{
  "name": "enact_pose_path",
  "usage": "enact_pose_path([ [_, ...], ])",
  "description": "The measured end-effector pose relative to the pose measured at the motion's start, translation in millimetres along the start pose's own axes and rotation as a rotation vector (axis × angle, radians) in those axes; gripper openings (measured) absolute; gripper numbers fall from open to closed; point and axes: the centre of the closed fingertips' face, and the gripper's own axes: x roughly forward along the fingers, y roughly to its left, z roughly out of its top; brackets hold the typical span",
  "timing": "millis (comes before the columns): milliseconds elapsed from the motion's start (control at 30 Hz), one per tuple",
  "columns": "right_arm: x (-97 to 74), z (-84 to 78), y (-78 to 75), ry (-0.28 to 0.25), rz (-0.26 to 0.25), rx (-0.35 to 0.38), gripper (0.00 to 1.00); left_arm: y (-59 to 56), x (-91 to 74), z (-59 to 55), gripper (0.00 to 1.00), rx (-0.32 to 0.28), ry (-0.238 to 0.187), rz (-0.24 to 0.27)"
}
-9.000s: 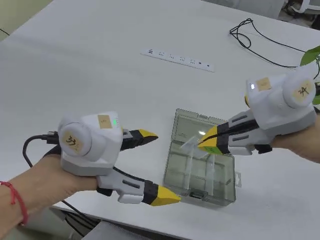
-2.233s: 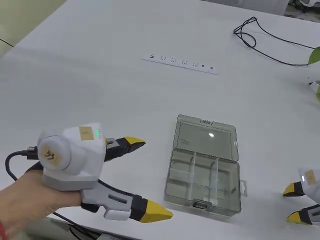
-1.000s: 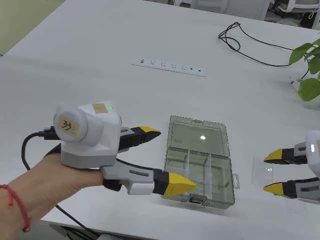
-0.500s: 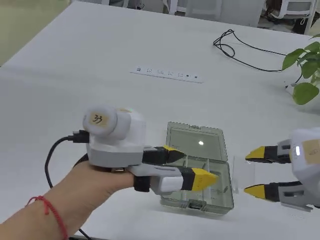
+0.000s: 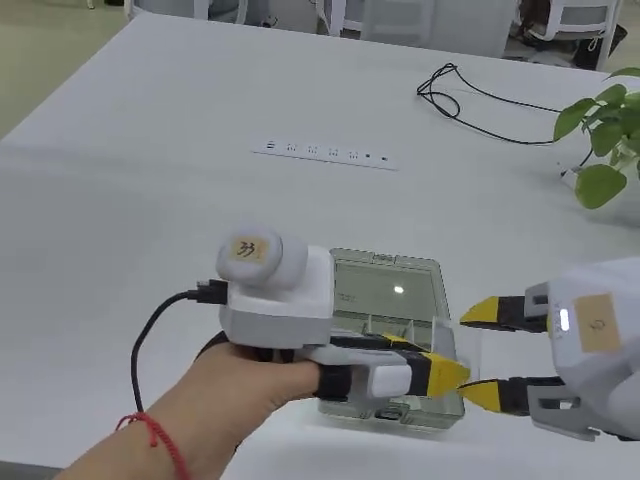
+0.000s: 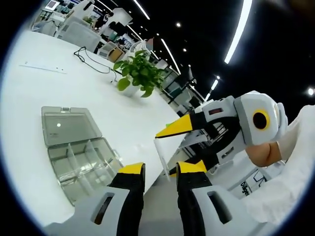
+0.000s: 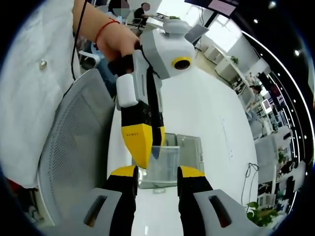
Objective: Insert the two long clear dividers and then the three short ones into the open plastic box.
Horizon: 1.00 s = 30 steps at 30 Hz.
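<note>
Now the left gripper has swung right across the near side of the open plastic box to meet the right gripper just right of it; the right's jaws clamp a clear divider off the table; the left's jaws sit close about its edge, pinching or not I cannot tell; a regrip seems underway before insertion; nine seconds ago the left hung well left of the box.

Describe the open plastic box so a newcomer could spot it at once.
Start from the white table and find the white power strip lying across its middle. Nearer the front edge sits the open plastic box. Unlike the strip, the black cable and the plant, it is a see-through grey hinged case with compartments.
</note>
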Motion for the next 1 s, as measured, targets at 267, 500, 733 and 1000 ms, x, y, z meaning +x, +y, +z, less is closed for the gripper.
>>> enact_pose_path([
  [267, -0.6, 0.4, 2.0, 0.008, -0.005, -0.011, 0.33, -2.7, 1.7, -1.8, 0.09, -0.035, -0.007, -0.012],
  [500, -0.7, 0.6, 2.7, 0.014, -0.008, -0.022, 0.33, -4.4, 2.4, -3.8, 0.04, -0.043, -0.001, -0.023],
  [733, 0.3, 0.3, 2.6, 0.021, -0.009, -0.032, 0.33, -6.0, 3.2, -4.1, 0.0, -0.066, -0.008, -0.034],
  [1000, 0.1, 0.4, 2.1, 0.023, -0.015, -0.052, 0.33, -6.5, 3.4, -3.3, 0.0, -0.107, -0.025, -0.037],
])
